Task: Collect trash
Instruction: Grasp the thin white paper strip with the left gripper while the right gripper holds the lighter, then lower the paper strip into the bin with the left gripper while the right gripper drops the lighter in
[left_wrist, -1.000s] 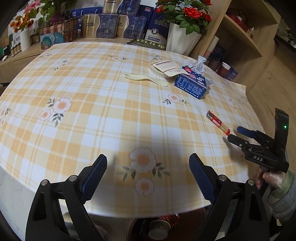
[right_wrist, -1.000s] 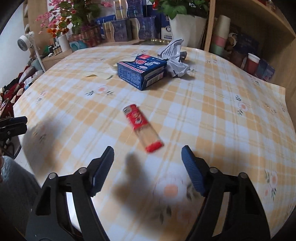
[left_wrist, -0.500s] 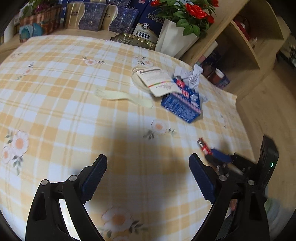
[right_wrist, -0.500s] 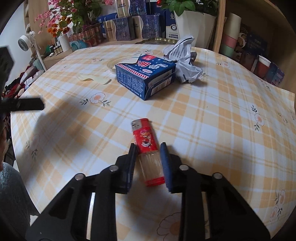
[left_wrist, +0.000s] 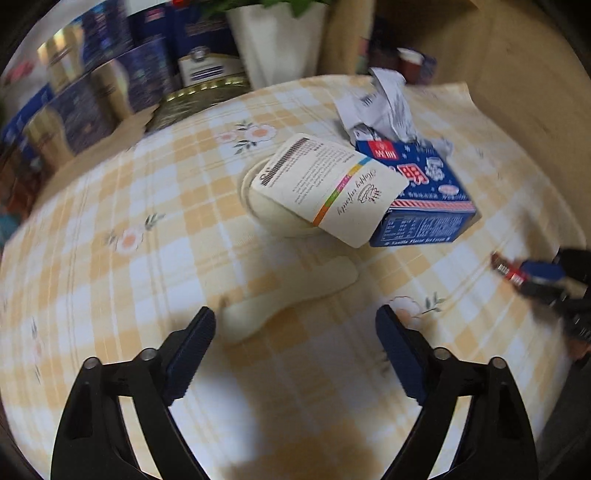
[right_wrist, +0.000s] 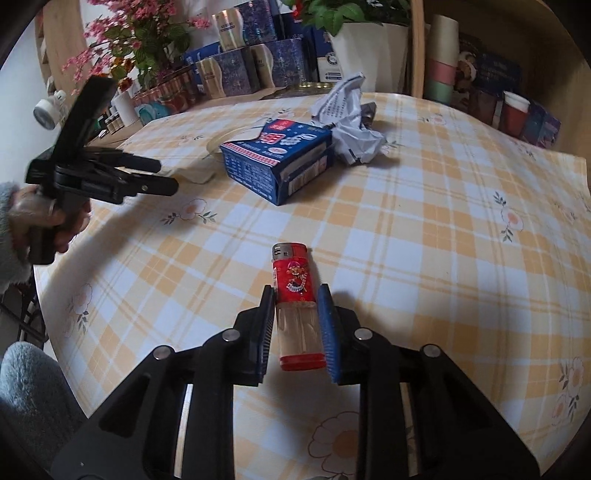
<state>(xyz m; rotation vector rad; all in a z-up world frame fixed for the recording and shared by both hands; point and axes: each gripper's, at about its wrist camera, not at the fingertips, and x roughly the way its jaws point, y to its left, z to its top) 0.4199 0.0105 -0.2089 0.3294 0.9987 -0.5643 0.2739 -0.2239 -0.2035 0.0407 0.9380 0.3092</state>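
My right gripper (right_wrist: 295, 299) is shut on a red and clear lighter (right_wrist: 295, 295), held just above the checked tablecloth (right_wrist: 424, 240); it also shows at the right in the left wrist view (left_wrist: 511, 271). My left gripper (left_wrist: 295, 325) is open and empty, hovering over a cream plastic spork (left_wrist: 288, 295). Beyond it lie a cream lid with a printed card (left_wrist: 325, 188), a blue carton (left_wrist: 424, 192) and crumpled white paper (left_wrist: 384, 107). The carton (right_wrist: 280, 158) and paper (right_wrist: 351, 122) also show in the right wrist view.
Gift boxes (right_wrist: 240, 70), flower pots (right_wrist: 369, 55) and a flower basket (right_wrist: 162, 99) line the far side of the table. A wooden shelf with paper cups (right_wrist: 441, 66) stands at the right. The table's edge runs near me on the left (right_wrist: 48, 295).
My left gripper has moved forward across the table to the spork and stays open. My right gripper closed on the lighter and keeps its hold.
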